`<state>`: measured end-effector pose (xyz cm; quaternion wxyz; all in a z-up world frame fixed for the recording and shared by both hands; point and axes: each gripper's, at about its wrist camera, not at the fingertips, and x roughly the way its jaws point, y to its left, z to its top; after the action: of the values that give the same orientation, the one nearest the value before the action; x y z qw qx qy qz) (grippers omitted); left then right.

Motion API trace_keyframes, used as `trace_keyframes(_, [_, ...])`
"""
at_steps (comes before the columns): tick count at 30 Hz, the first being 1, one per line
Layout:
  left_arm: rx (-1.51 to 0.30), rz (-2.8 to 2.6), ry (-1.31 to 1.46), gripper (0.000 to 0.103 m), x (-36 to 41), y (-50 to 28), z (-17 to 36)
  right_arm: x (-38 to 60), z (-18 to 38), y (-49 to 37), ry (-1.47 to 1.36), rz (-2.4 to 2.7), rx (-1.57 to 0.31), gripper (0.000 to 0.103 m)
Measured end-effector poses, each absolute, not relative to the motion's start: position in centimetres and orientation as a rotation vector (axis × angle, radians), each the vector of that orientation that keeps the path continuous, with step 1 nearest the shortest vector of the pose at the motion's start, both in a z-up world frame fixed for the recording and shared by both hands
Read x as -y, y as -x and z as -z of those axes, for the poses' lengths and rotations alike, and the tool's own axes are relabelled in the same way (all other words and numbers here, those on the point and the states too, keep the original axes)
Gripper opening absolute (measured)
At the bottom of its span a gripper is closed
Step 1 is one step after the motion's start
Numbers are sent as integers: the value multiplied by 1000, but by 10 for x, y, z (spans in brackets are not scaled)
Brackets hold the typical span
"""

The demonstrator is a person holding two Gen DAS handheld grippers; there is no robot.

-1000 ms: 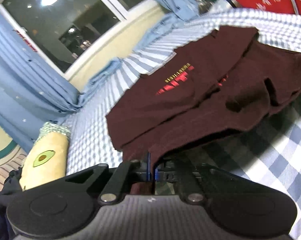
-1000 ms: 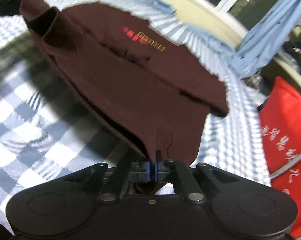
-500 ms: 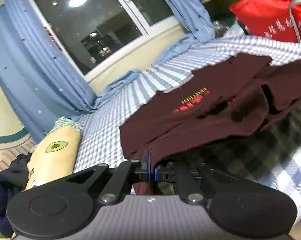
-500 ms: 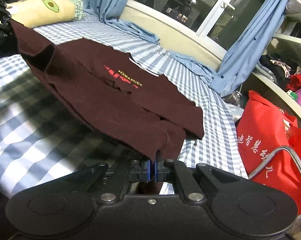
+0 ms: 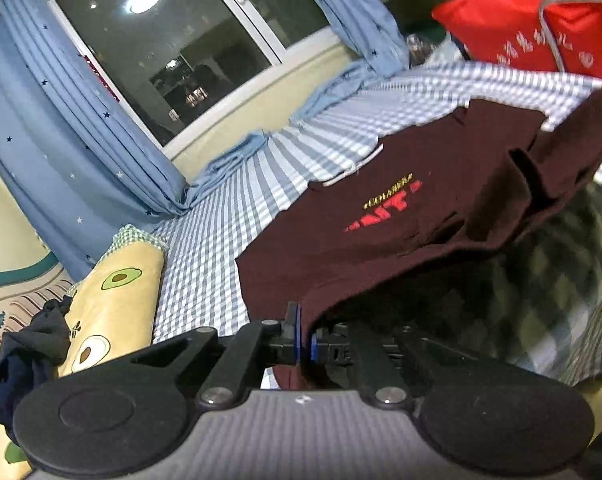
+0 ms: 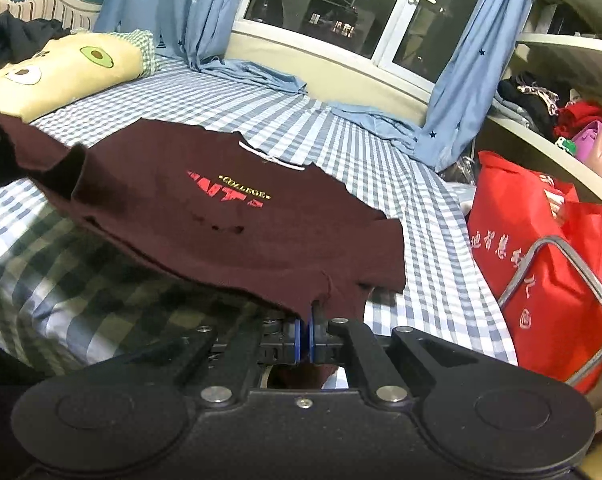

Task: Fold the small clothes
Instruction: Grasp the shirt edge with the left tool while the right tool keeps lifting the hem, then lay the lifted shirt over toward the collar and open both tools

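A checked bed [image 6: 381, 168] spreads ahead of both tongs. Over it a maroon T-shirt [image 6: 221, 216] hangs stretched, its near hem lifted. The left gripper [image 5: 304, 344] is clamped on one hem corner, the right gripper [image 6: 305, 338] on the other. A red bag [image 6: 541, 248] stands right of the right tongs.

Left tongs [image 5: 304, 330] clamped on maroon T-shirt [image 5: 401, 216] hem above checked bedsheet [image 5: 221, 248], avocado pillow [image 5: 113, 300] alongside.
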<state>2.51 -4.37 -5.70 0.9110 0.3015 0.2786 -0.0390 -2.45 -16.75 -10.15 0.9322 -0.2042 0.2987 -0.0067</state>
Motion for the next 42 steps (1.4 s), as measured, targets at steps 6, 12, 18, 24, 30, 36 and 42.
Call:
trace_keyframes(6, [-594, 66, -593, 5, 45, -41, 59, 164, 100, 5, 427, 0, -586, 2])
trace_keyframes(12, [-548, 80, -576, 4, 50, -83, 33, 167, 89, -29, 453, 2, -532, 3])
trace_keyframes(18, [-542, 98, -551, 4, 52, -161, 2, 181, 66, -97, 480, -6, -460, 3])
trace_keyframes(24, [-574, 130, -504, 4, 50, -259, -16, 190, 48, -192, 449, 39, -417, 3])
trace_keyframes(30, [-638, 151, -491, 4, 50, -358, -6, 194, 52, -291, 436, 83, -437, 3])
trace_keyframes(36, [-727, 174, -531, 4, 51, -433, 33, 187, 78, -377, 466, 93, -523, 3])
trace_keyframes(42, [-834, 200, -518, 4, 44, -481, 76, 179, 111, -428, 508, 69, -618, 3])
